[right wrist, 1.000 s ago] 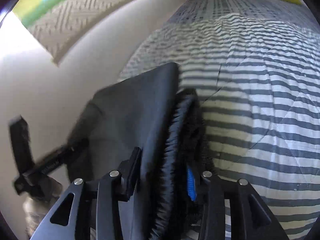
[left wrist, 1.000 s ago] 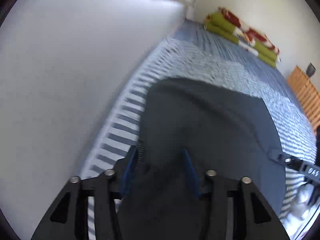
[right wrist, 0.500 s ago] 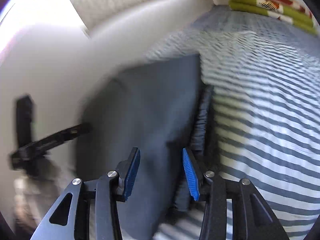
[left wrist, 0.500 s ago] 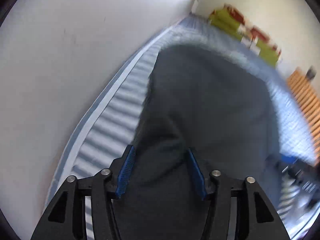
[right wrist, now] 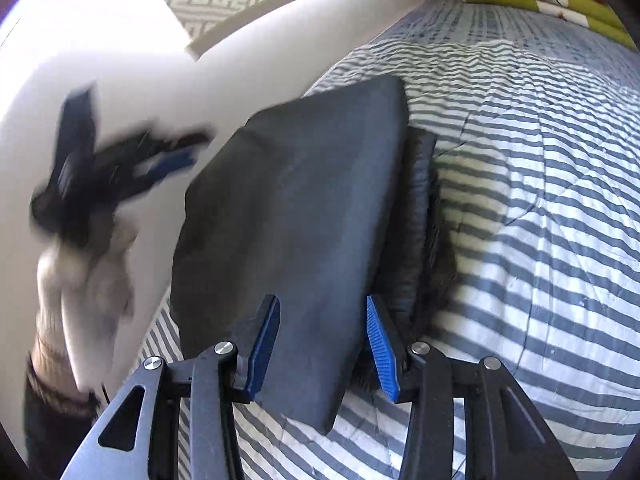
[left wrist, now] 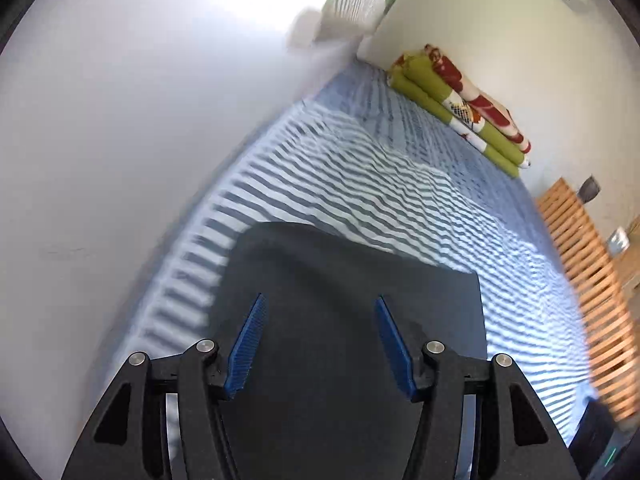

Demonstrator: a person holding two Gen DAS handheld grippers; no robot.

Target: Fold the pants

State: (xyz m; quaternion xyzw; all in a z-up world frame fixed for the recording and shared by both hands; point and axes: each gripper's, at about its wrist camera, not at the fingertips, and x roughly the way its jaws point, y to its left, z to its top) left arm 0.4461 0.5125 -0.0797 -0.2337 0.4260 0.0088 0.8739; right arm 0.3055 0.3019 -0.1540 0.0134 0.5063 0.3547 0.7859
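Dark grey pants (left wrist: 340,304) lie folded into a flat rectangle on the striped bed cover (left wrist: 400,184), close to the white wall. My left gripper (left wrist: 318,340) hovers open above their near part, nothing between its blue pads. In the right wrist view the pants (right wrist: 296,216) show a thicker, fuzzy-edged layer along their right side. My right gripper (right wrist: 322,344) stands open over their near end, holding nothing. The left gripper (right wrist: 120,160) appears there as a blurred shape, held by a gloved hand (right wrist: 80,272) at the left.
A white wall (left wrist: 120,120) runs along the bed's left side. A folded green and red blanket (left wrist: 460,104) lies at the far end of the bed. A wooden slatted frame (left wrist: 580,280) stands at the right. Striped cover stretches right of the pants (right wrist: 540,240).
Both grippers have let go of the pants and opened. They have pulled back from the cloth, which now lies flat and folded on the bed.
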